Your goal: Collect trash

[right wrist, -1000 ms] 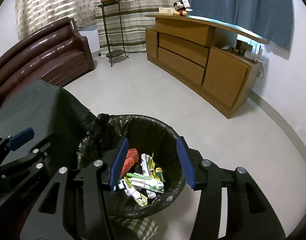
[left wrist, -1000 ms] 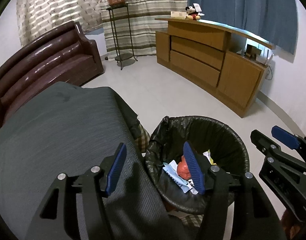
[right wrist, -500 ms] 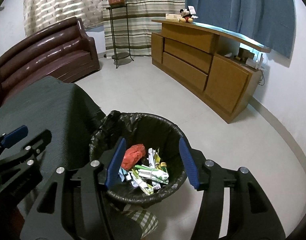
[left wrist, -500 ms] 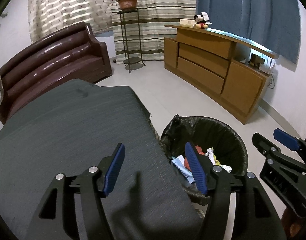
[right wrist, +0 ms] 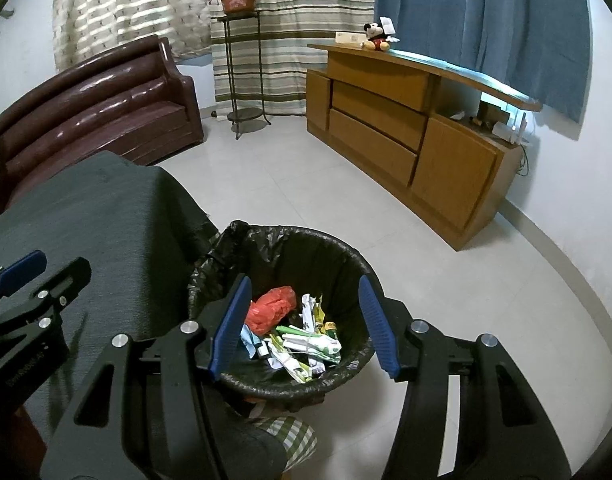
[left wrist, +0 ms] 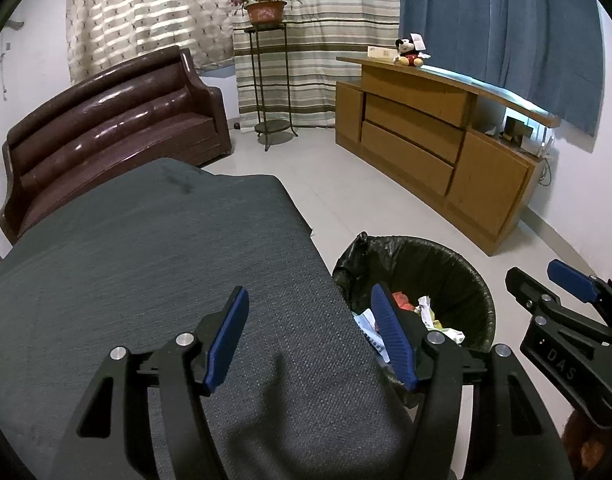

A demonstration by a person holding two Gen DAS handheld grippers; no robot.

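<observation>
Trash (right wrist: 301, 336) fills the lined bin (right wrist: 346, 260); both claws (left wrist: 310, 336) (right wrist: 303, 328) spread, empty.

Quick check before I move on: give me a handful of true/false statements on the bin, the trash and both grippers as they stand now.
1. The bin is lined with a black bag. True.
2. The right gripper holds a red bag. False: nothing is between its fingers; the red bag lies in the bin.
3. The bin is empty. False: it holds the red bag and paper wrappers.
4. The left gripper holds nothing. True.
5. The bin stands on the grey cloth. False: it stands on the tiled floor beside the cloth.
</observation>
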